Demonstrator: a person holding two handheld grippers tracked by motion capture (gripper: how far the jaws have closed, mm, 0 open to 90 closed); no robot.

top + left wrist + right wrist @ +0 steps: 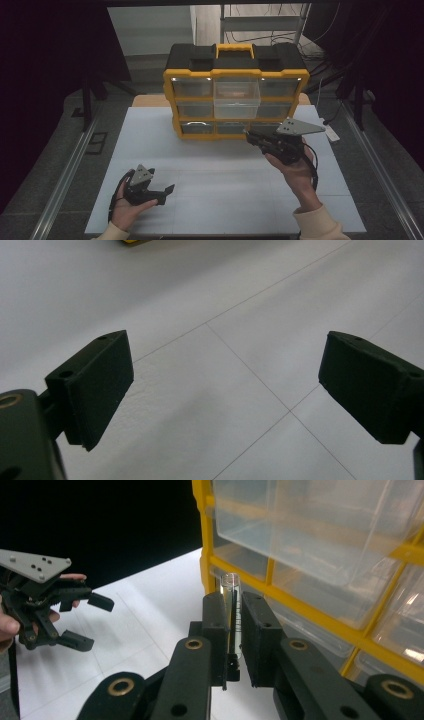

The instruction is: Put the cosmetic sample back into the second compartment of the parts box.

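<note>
Test tube [231,611]: clear, light, slippery and probably fragile, it stands upright, pinched in my right gripper [233,625] just before the yellow organizer [235,75] at 12 o'clock. I grip mid-length, gently. My left gripper [225,385] hangs spread, holding nothing, at 8 o'clock.

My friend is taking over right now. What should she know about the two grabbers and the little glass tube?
Right gripper: shut on the small clear glass tube, held upright close to the front of the yellow and black plastic drawer organizer.
Left gripper: open, holding nothing, low over the white tabletop at the near left.
Done: the tube is picked up, and the clear top-middle drawer is pulled out.
Left: probably drop the tube into that open drawer and push it shut.
</note>
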